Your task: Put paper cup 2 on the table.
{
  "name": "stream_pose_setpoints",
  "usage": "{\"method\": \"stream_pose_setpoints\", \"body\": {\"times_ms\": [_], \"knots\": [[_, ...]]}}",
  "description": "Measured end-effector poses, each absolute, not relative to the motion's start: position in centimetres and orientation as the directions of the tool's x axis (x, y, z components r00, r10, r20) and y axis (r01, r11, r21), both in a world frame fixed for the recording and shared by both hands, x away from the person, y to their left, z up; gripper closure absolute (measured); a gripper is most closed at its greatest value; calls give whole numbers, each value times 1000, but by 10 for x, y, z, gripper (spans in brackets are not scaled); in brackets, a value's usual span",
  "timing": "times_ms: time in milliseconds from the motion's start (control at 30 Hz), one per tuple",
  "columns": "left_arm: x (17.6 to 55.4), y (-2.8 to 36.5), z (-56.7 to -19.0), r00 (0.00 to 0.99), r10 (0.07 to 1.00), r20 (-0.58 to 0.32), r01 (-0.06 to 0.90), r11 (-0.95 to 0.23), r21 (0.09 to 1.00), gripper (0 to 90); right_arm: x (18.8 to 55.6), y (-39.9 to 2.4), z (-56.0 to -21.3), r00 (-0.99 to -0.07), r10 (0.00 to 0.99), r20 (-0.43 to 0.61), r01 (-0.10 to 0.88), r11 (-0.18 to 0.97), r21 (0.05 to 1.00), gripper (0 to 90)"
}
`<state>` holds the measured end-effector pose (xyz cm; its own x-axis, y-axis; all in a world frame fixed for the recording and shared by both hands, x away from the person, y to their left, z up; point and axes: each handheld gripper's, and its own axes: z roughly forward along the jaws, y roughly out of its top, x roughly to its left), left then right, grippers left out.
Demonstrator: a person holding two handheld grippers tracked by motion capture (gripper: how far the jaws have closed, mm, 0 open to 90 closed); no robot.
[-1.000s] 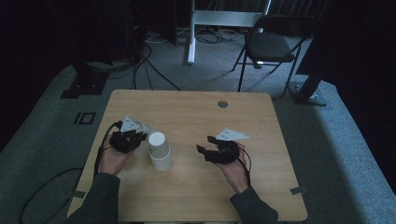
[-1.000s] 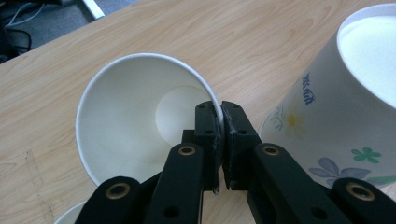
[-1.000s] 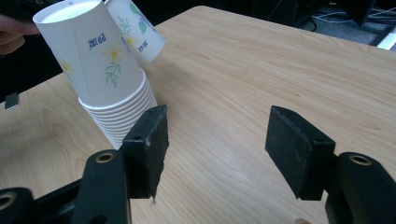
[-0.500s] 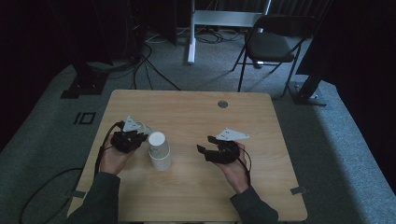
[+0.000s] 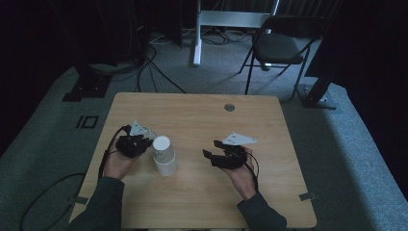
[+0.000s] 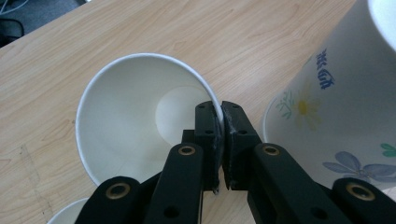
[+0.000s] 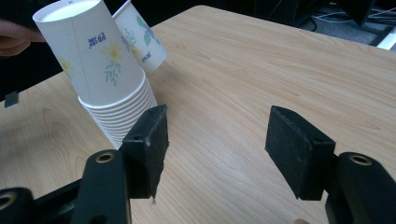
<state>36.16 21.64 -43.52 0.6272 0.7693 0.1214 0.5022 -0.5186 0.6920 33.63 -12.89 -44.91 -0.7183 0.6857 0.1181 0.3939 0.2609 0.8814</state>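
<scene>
My left gripper [image 6: 220, 109] is shut on the rim of a single white paper cup [image 6: 140, 121], one jaw inside the wall and one outside; the cup's mouth faces the camera. Just right of it stands a stack of upside-down flowered paper cups [image 6: 327, 107]. In the high view the left gripper [image 5: 139, 143] sits left of the cup stack [image 5: 163, 155], and my right gripper [image 5: 211, 149] rests to the stack's right, apart from it. In the right gripper view the right gripper [image 7: 219, 123] is open over bare wood, with the stack [image 7: 102, 70] and the held cup [image 7: 140, 35] beyond.
The wooden table [image 5: 202, 202] has a round cable hole [image 5: 229, 107] near its far edge. A folding chair [image 5: 279, 45] and floor cables [image 5: 144, 57] lie beyond the table. Another cup rim [image 6: 63, 215] shows at the bottom left of the left gripper view.
</scene>
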Motion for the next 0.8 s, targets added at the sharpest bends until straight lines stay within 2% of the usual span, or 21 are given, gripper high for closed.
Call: {"method": "stream_pose_setpoints", "body": {"times_ms": [800], "knots": [[367,212,-441,640,753,156,516,-571,639,865,338,-129,-450,-720,684,118,396,266,879,388]]}}
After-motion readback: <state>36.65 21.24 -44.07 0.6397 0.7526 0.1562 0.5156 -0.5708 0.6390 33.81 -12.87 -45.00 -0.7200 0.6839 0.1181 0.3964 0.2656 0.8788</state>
